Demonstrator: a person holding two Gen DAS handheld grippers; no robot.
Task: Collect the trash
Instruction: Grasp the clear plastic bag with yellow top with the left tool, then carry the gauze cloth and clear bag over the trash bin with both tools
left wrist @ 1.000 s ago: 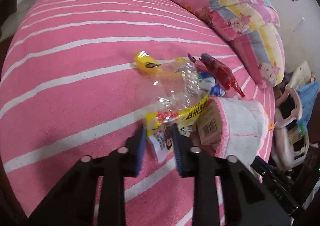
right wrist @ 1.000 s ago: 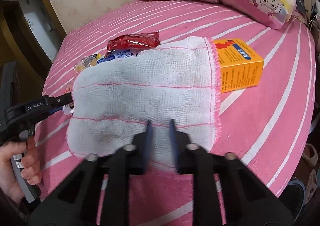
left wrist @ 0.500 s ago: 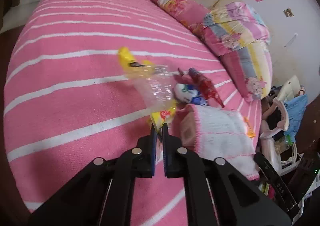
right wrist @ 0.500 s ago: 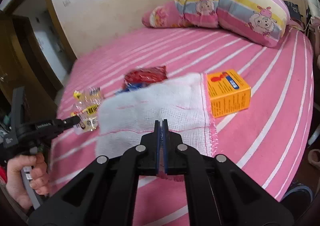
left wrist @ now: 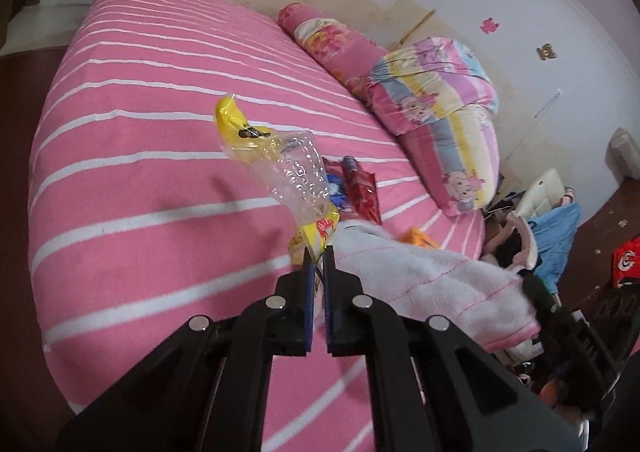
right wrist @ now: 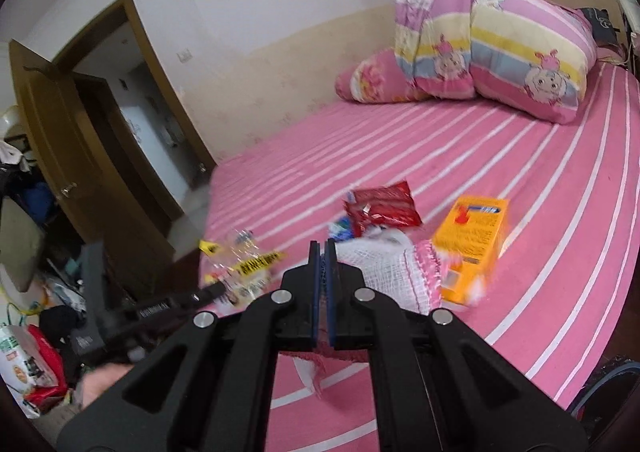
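Note:
My left gripper [left wrist: 317, 252] is shut on a clear and yellow plastic wrapper [left wrist: 280, 163] and holds it above the pink striped bed; the wrapper also shows in the right wrist view [right wrist: 244, 264]. My right gripper [right wrist: 322, 246] is shut on a white gauze cloth with pink trim [right wrist: 384, 272], lifted off the bed; the cloth also shows in the left wrist view [left wrist: 420, 276]. A red snack packet [right wrist: 384, 205], a blue and white wrapper [right wrist: 340, 230] and an orange box [right wrist: 472, 240] lie on the bed.
A rolled striped quilt [right wrist: 492, 39] and a pink pillow [right wrist: 372, 81] lie at the head of the bed [right wrist: 520, 155]. An open wooden door [right wrist: 60, 143] stands at the left. Clutter and bags [right wrist: 28, 356] fill the floor beside the bed.
Both grippers closed and rose: the left took hold of the clear yellow wrapper and lifted it, the right took hold of the white cloth and pulled it up off the bed, uncovering the orange box.

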